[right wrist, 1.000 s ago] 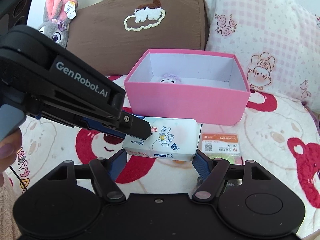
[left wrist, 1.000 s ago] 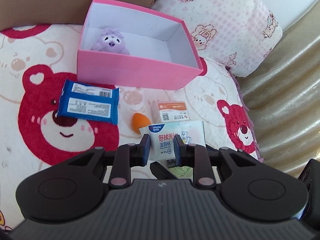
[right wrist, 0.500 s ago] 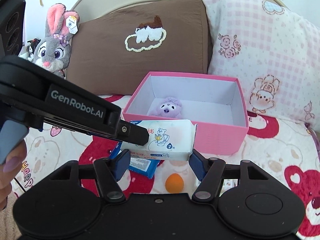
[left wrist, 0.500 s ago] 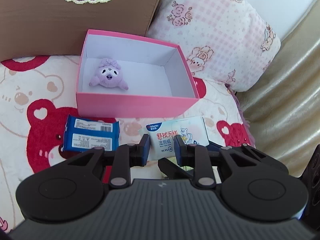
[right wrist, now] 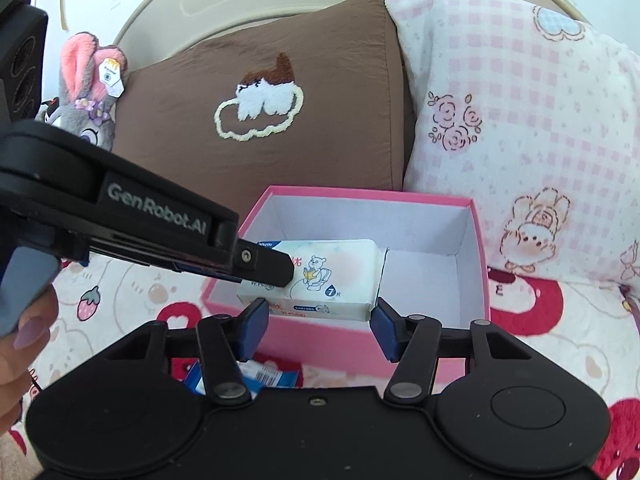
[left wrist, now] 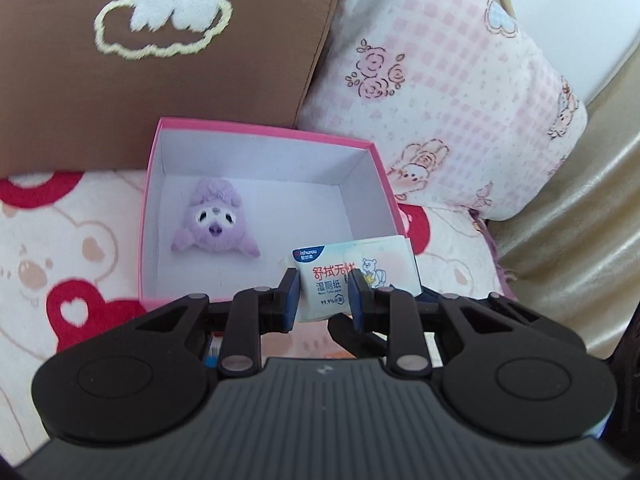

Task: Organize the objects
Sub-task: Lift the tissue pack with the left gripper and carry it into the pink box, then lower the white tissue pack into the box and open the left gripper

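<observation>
The wet-wipe pack is a soft white packet with a blue brand tab, red Chinese lettering and a small cartoon bear. The left gripper is pinching it tightly at one end, holding it in the air above the near right corner of the pink box. The right gripper is sitting just under the pack with its jaws around it; they have just been closing, yet its blue pads are showing slight gaps and not pressing. The left wrist view is showing a purple plush toy lying in the box's left half; the right wrist view is hiding it behind the left gripper, but is showing a grey rabbit plush far left, a blue packet near the box, and a person's fingers.
</observation>
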Demonstrator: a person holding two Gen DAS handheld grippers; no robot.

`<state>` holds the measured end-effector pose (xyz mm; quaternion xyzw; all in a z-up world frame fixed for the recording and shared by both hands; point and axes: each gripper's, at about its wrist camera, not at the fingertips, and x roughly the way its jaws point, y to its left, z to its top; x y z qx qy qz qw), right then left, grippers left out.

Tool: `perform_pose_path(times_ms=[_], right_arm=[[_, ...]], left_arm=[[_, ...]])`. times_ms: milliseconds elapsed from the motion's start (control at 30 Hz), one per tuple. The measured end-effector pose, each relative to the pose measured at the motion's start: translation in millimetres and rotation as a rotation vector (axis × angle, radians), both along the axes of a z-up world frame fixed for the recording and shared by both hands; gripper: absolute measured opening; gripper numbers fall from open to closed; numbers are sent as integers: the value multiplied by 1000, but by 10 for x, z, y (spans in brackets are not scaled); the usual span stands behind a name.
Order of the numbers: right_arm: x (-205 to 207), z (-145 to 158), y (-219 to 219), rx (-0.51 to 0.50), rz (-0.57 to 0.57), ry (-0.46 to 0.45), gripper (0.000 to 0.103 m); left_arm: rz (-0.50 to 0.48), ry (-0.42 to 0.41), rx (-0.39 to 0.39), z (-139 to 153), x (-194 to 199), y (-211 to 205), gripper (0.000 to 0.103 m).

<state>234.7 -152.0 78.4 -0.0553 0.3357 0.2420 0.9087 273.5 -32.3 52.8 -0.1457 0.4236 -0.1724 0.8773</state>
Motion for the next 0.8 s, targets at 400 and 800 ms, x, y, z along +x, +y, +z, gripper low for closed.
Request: perform_pose_path(times_ms=[400,800], right_arm=[[1006,-384,57,-29,21,102,61],[1794,-961,291,-151,44,272,58]], left_arm=[[28,81,1,-413,979,-155,25],[99,214,-8,-1124,1660,-186,25]])
